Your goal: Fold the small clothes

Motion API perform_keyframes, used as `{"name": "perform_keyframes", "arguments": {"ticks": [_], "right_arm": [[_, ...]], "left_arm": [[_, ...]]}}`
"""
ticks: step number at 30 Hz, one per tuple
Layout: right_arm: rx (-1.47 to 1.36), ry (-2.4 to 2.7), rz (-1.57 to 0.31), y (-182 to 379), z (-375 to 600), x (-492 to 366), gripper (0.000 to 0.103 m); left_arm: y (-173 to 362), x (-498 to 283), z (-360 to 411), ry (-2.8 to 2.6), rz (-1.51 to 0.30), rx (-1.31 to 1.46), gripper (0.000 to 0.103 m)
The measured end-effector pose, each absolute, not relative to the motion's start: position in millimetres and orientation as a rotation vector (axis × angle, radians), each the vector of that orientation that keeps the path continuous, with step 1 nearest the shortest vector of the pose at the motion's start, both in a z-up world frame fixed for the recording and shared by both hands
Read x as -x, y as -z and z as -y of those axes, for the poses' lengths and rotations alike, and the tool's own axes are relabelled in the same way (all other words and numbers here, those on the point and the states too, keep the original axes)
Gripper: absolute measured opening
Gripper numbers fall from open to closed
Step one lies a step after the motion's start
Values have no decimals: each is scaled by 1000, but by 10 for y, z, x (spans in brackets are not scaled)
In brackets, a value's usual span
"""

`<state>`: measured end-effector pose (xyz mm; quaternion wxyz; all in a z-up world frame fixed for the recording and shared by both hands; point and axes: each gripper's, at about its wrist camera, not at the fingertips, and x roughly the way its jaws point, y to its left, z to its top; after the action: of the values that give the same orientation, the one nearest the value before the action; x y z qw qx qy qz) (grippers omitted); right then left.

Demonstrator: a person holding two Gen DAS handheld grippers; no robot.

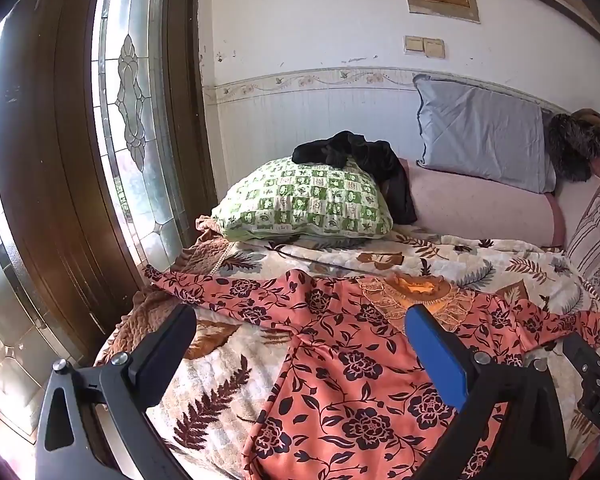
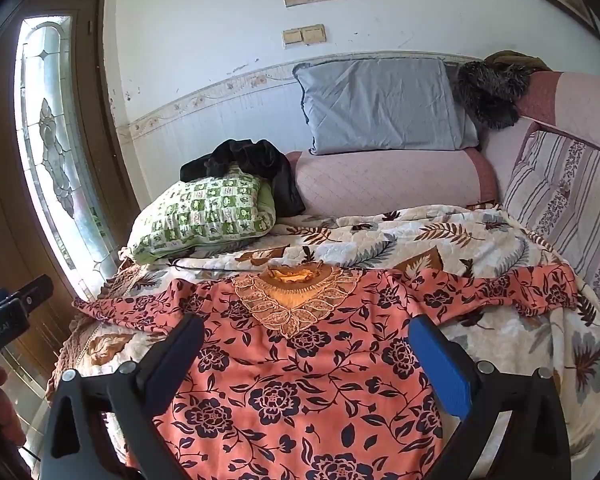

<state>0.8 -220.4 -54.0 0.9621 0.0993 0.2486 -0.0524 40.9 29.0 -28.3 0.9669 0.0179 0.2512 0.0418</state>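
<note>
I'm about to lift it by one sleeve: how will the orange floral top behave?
The orange floral top looks thin and already wrinkles, so it will probably drape limply. Its embroidered neckline may hang stiffer. The quilted bedspread beneath could drag on it.

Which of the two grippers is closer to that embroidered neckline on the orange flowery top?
Right. The right gripper hovers open just below the embroidered neckline; the left gripper hovers open off to the neckline's left, over the top.

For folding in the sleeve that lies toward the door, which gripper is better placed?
Left. The left gripper hangs open nearest that sleeve; the right gripper sits over the garment's chest, below the neckline.
</note>
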Motion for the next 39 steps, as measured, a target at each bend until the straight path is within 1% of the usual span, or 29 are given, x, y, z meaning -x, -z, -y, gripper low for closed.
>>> {"name": "perform_keyframes", "arguments": {"ticks": [15,19,24,28,32,35,37,39], "right_arm": [[-219,142,-526,728,2400,-150,103],[-245,171,-539,812,2548,-230,103],[-292,195,-513,883,2748,-379,103],[-302,220,-521,955,2886,-495,103],[-391,233,-564,1162,3266,-579,103],[-490,289,-573,1393,3831,-563,103],[-612,351,-580,1588,4361,-503,103],[-812,381,-564,1864,4941,-392,103]], "left_arm": [[419,-637,-125,-77,-530,-68,103],[482,-771,-21,-66,-536,-81,103],[569,-983,162,-34,-546,-96,103],[680,-1274,331,6,-560,-68,103],[928,-1732,560,56,-603,-13,103],[1298,-2101,702,138,-696,63,103],[1608,-2283,754,175,-771,109,103],[1890,-2368,765,173,-794,138,103]]}}
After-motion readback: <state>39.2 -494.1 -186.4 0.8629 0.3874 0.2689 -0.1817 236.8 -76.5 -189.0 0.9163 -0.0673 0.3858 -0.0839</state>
